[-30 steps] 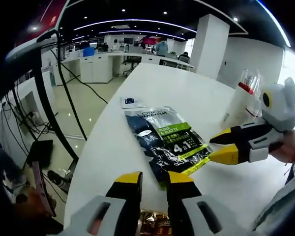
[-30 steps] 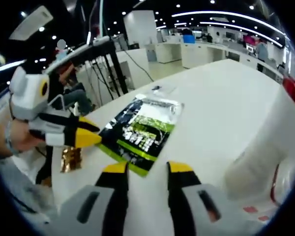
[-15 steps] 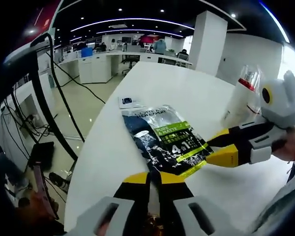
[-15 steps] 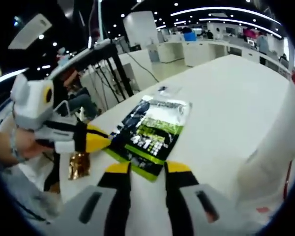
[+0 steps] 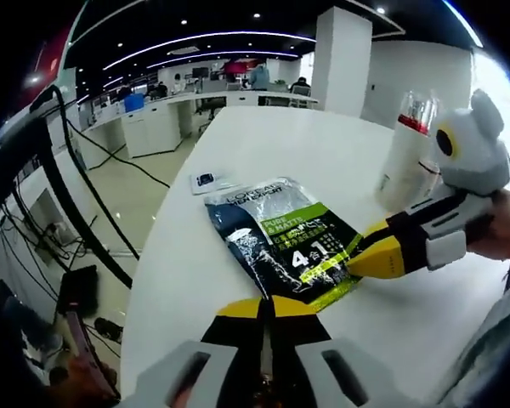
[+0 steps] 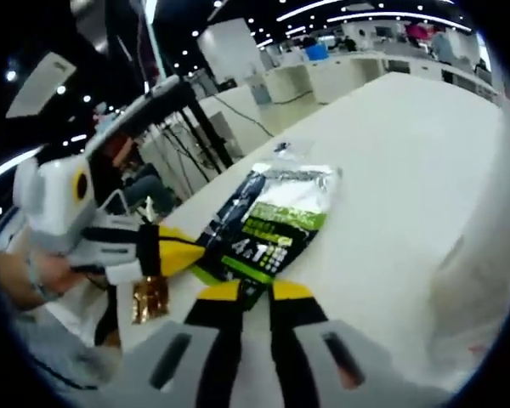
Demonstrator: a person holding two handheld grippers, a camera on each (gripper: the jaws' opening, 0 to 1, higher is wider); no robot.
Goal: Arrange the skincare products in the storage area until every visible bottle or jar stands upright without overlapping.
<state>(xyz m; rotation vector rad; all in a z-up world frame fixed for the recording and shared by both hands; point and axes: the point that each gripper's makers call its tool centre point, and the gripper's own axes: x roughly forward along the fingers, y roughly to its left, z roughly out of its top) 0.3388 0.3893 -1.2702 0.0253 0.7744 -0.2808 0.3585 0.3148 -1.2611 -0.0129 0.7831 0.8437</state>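
Observation:
A flat black-and-green pouch [image 5: 285, 242] [image 6: 268, 225] lies on the white table [image 5: 323, 144]. My left gripper [image 5: 266, 308] [image 6: 200, 252] is shut at the pouch's near corner. My right gripper [image 6: 256, 293] [image 5: 353, 253] pinches the opposite edge, its jaws almost together. A tall white bottle with a red cap [image 5: 404, 161] stands upright behind the right gripper; in the right gripper view it is a white blur [image 6: 484, 255]. A gold sachet [image 6: 150, 299] lies under the left gripper near the table edge.
A small white-and-blue sachet [image 5: 208, 180] [image 6: 280, 151] lies beyond the pouch. The table edge [image 5: 166, 255] drops to a floor with black cables and a stand [image 6: 187, 119]. Desks [image 5: 153, 127] and a pillar [image 5: 340, 59] stand far behind.
Both grippers have closed from open: the left on the pouch's near corner, the right on its other edge. Both cameras have come closer to the pouch.

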